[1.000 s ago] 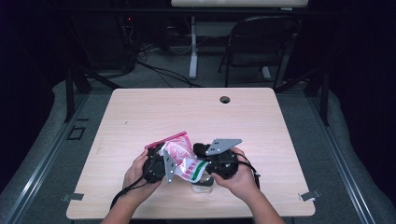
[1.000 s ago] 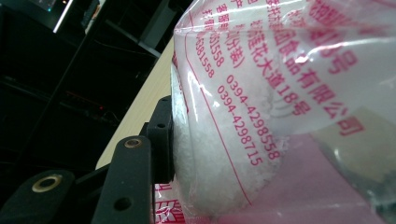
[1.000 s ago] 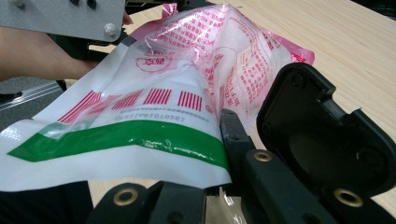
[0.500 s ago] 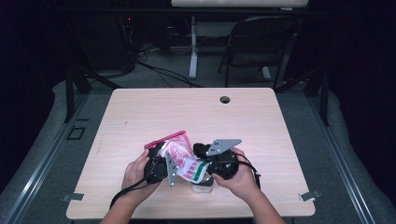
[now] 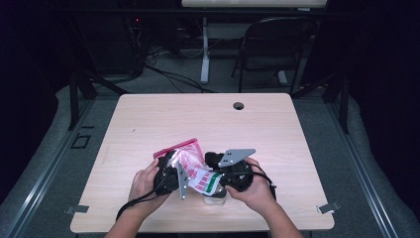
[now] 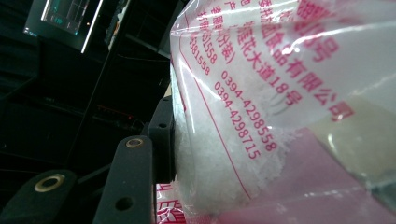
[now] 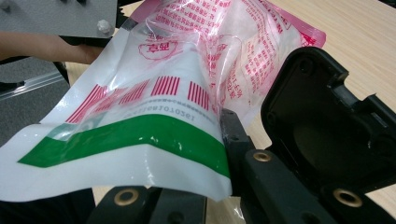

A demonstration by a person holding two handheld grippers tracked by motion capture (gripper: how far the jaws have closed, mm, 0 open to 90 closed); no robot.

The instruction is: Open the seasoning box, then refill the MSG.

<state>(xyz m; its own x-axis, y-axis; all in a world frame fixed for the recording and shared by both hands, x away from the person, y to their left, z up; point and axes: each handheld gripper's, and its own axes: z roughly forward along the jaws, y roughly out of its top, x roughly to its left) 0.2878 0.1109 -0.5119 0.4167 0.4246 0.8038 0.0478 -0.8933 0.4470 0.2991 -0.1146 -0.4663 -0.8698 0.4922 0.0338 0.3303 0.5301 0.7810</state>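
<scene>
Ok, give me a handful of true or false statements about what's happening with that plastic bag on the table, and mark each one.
1. Both grippers hold the same plastic bag. True: the left gripper and the right gripper each have a jaw against it.
2. The bag's print is blue. False: it is red, with a green band along one end.
3. The bag holds a white grainy powder. True, as the left gripper view shows.
4. The bag lies at the far edge of the table. False: it is near the person's side, between the hands.
5. A round hole sits near the table's far edge. True.
</scene>
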